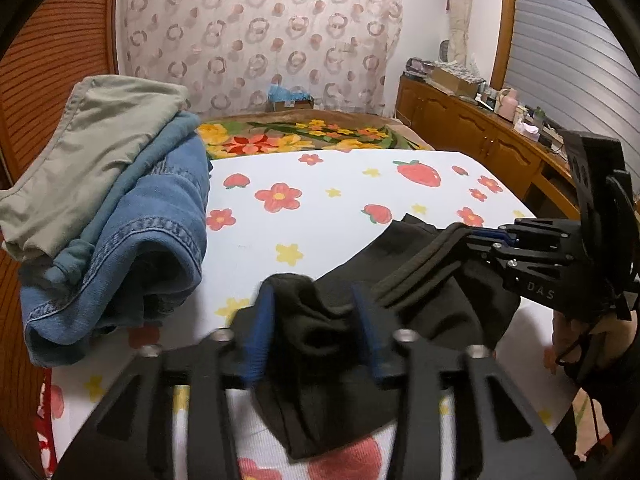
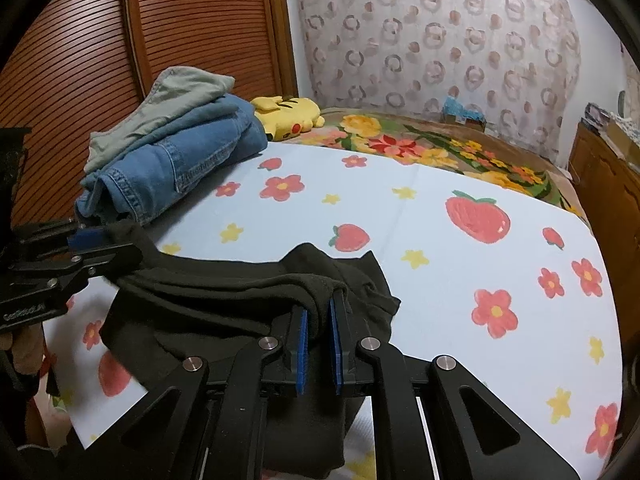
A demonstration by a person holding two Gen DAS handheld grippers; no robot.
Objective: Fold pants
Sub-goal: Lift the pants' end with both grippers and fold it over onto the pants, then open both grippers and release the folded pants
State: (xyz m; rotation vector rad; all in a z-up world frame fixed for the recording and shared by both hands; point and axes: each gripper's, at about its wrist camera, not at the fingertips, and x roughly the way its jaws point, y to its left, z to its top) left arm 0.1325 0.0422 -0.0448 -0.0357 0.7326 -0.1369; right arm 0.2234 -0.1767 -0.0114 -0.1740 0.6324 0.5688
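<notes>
Bedroom: patterned curtain point(image 1: 260, 36) across the back wall, slatted wooden door point(image 2: 80, 60) on the left side, wooden cabinet point(image 1: 472, 128) with clutter on top along the right. The bed carries a white sheet point(image 1: 340, 208) printed with red flowers, yellow flowers and strawberries; a floral blanket point(image 1: 304, 136) lies behind it.

One stack of folded clothes point(image 1: 120, 200) sits at the sheet's left edge, three pieces visible: grey-green on top, teal in the middle, blue denim at the bottom. One yellow plush toy point(image 2: 288, 118) lies just behind the stack.

One pair of black pants point(image 2: 224, 304) lies bunched at the near edge of the sheet, partly lifted between the two tools.

Two grippers. Left gripper point(image 1: 320, 320): blue pads spread apart, a bunch of black fabric sitting in the gap, pads not squeezing it. Right gripper point(image 2: 318, 336): pads close together with a fold of the pants' edge pinched between them. A hand point(image 1: 580, 344) holds the right gripper's handle.
</notes>
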